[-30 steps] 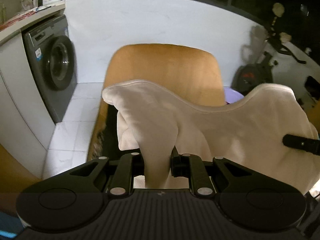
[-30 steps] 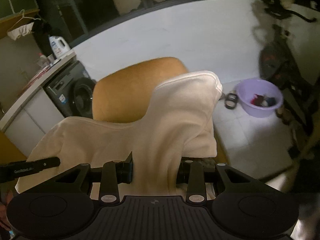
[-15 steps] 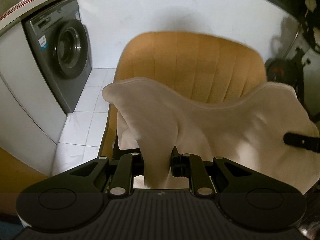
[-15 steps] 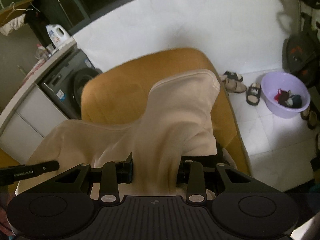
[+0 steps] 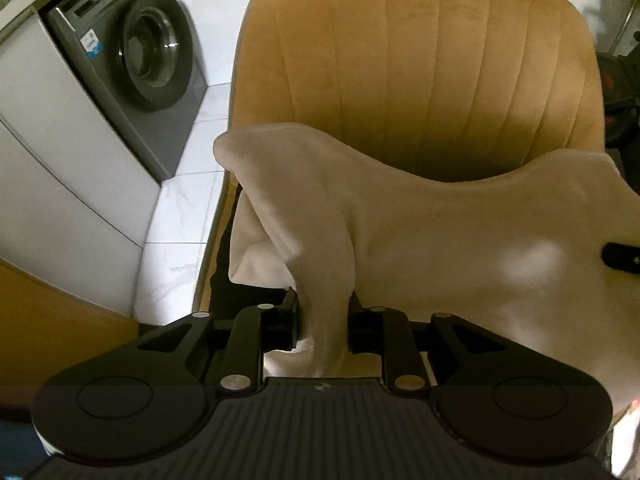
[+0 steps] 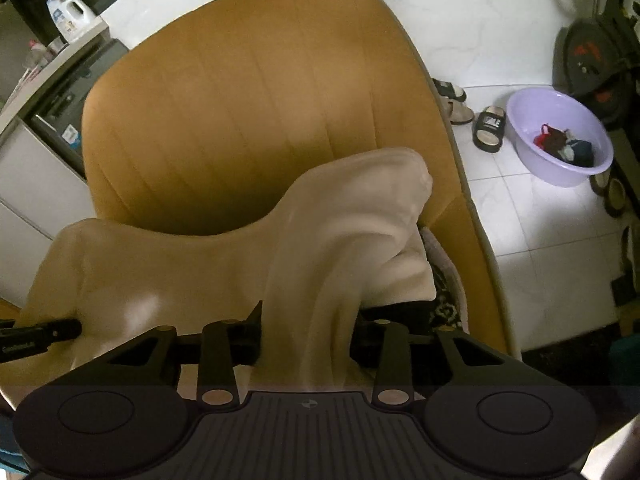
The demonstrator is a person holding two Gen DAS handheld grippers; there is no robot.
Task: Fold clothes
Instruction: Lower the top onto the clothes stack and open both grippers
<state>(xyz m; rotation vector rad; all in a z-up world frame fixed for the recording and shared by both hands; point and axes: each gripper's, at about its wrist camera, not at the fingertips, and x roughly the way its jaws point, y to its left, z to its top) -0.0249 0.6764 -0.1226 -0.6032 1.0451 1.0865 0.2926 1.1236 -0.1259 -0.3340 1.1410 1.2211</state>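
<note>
Holding the cream garment (image 5: 460, 232) stretched over the chair (image 5: 420, 60), left gripper (image 5: 322, 320) and right gripper (image 6: 306, 332) pinch a corner each, jaws just loosening. Looks barely underway; no finished fold shows.

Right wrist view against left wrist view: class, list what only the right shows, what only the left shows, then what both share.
Only the right wrist view shows the lilac plastic basin holding dark clothes, the sandals on the white floor tiles, and the white detergent jug.

Only the left wrist view shows the grey washing machine's round door face on.

Both show the mustard upholstered chair and the cream fabric garment, with a bunch of it between the jaws of the left gripper and the right gripper, which have just been opening.
</note>
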